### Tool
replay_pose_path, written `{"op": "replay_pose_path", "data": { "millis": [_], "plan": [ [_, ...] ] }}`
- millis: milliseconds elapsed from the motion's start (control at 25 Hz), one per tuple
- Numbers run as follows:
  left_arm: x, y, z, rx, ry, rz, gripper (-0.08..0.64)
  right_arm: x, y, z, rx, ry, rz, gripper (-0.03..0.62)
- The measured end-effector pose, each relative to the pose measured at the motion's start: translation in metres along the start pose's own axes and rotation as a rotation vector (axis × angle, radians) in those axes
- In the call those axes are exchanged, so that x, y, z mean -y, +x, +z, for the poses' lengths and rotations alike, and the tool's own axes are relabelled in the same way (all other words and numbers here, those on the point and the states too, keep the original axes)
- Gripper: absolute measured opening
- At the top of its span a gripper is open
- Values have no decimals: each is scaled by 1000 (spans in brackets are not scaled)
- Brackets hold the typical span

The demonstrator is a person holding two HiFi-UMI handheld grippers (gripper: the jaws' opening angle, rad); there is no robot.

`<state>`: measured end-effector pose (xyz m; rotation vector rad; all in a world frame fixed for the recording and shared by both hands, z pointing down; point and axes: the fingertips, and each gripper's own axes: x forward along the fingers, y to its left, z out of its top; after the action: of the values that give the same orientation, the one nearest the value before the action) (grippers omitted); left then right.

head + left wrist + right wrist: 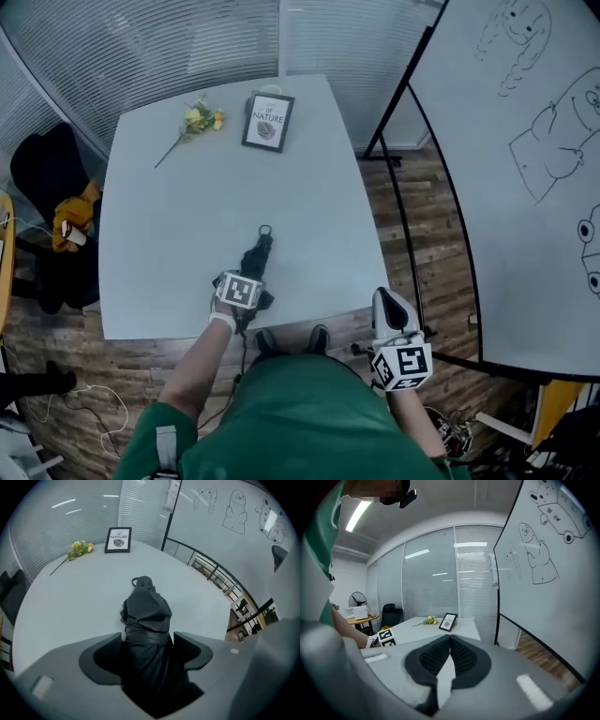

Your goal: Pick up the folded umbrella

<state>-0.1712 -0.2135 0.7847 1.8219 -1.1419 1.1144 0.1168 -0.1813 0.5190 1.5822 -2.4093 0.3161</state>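
The folded black umbrella (259,253) lies on the white table (178,225) near its front edge, its wrist loop toward the far side. My left gripper (251,289) points steeply down over the umbrella's near end. In the left gripper view the umbrella (146,613) fills the gap between the wide-set jaws of the left gripper (147,641), which straddle it just behind its strap; I see no squeeze on the fabric. My right gripper (384,298) hovers off the table's front right corner, and the right gripper (450,638) has its pads together with nothing between them.
A framed picture (268,121) and a sprig of yellow flowers (199,120) lie at the table's far end. A whiteboard on a stand (525,141) leans at the right. A black chair (45,169) with clutter stands at the left, cables on the wood floor.
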Motion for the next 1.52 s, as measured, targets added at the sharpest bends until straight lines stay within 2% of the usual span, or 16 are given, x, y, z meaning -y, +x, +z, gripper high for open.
{"op": "replay_pose_path", "data": {
  "millis": [120, 240, 560, 640, 720, 800, 1120, 1200, 1400, 1520],
  "plan": [
    [-2, 8, 2, -29, 61, 38, 335, 4, -1, -3, -5, 22, -34, 3],
    [-2, 13, 4, -22, 99, 39, 334, 5, 2, -7, -10, 30, -48, 3],
    [-1, 14, 3, -27, 94, -20, 318, -6, 10, -11, -21, 26, -22, 3],
    [-2, 13, 2, -1, 60, -71, 311, -7, 11, -10, -20, 24, -15, 3],
    [1, 10, 3, 45, 18, -145, 307, -6, 11, -11, -22, 23, -11, 3],
    [0, 3, 4, 95, -25, -189, 305, -5, 10, -13, -24, 25, -10, 3],
    [-3, -31, 14, 286, -213, -251, 299, -4, 8, -15, -27, 29, 3, 3],
    [-2, -44, 22, 357, -263, -285, 299, -5, 9, -15, -26, 27, 12, 3],
    [16, -89, 52, 579, -412, -466, 301, -7, 14, -12, -28, 20, 34, 3],
    [27, -122, 71, 688, -455, -551, 301, -8, 17, -9, -25, 13, 48, 3]
  ]
}}
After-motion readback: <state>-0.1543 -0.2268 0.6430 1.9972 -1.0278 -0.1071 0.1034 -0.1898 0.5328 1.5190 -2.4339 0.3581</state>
